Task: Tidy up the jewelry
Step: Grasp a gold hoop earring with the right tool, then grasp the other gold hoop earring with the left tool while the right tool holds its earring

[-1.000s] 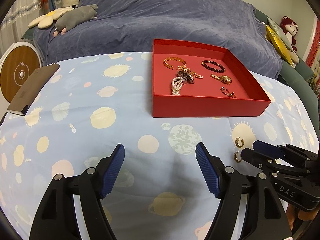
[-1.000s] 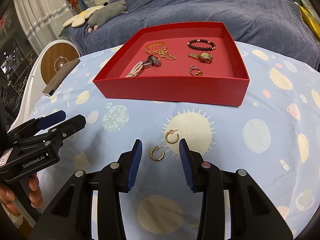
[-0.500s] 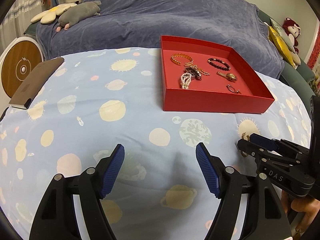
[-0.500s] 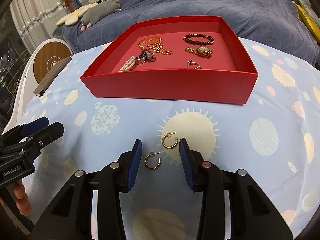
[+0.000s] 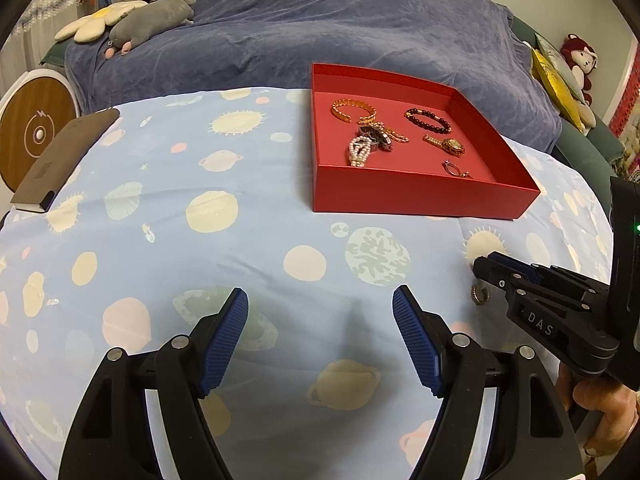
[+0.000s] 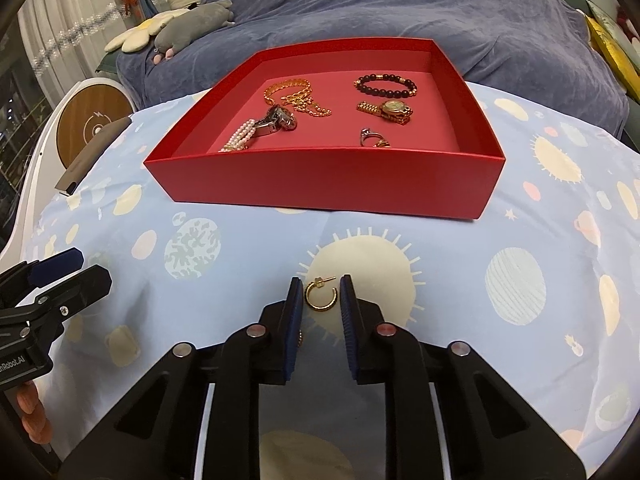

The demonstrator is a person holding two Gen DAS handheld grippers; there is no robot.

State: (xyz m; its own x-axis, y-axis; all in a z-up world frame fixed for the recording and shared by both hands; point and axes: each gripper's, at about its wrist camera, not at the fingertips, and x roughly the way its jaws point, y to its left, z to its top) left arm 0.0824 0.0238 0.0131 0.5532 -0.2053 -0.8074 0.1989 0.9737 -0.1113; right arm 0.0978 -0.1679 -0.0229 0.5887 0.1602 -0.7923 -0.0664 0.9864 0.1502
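Two hand-held tongs hover over a tabletop (image 6: 460, 240) covered by a pale blue cloth printed with suns and planets. The right tongs (image 6: 320, 300) are closing around a small gold hoop earring (image 6: 320, 297) that lies flat on a printed sun, just in front of a red box (image 6: 320, 180). The hoop's open gap faces up and right, and its post points right and away, toward the box. The pads do not yet seem to touch it. A second earring (image 5: 480, 294) is mostly hidden: the right camera catches only a sliver behind the left finger, and the left camera shows it beside the right tongs' tip. The left tongs (image 5: 320, 336) are spread wide over bare cloth, holding nothing. Inside the box lie bracelets, a watch and rings, partly cut off by its near wall.
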